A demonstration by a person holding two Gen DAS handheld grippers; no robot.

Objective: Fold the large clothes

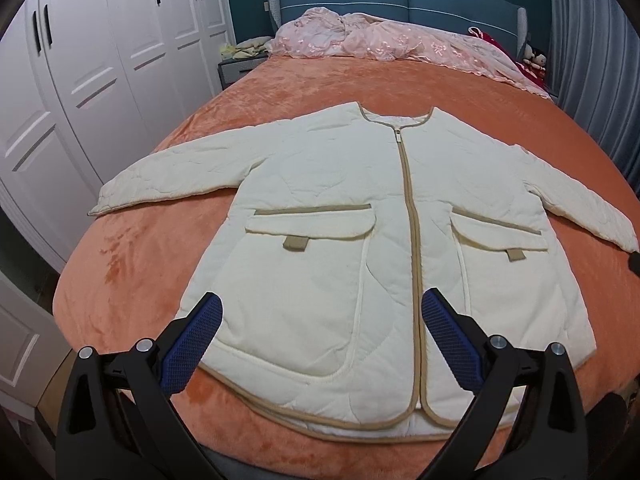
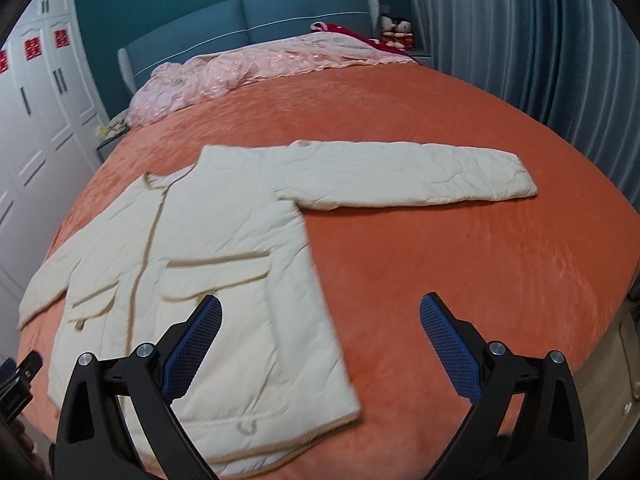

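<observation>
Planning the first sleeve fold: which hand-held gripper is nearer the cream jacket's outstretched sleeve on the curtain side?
Right. The right hand-held gripper hangs open over the jacket's hem corner, below that sleeve. The left hand-held gripper hovers open over the cream quilted jacket's hem by the zipper, farther away.

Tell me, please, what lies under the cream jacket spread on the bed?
The cream jacket lies flat on the orange blanket, which shows all around it. Whatever is beneath the jacket itself is covered and cannot be seen.
</observation>
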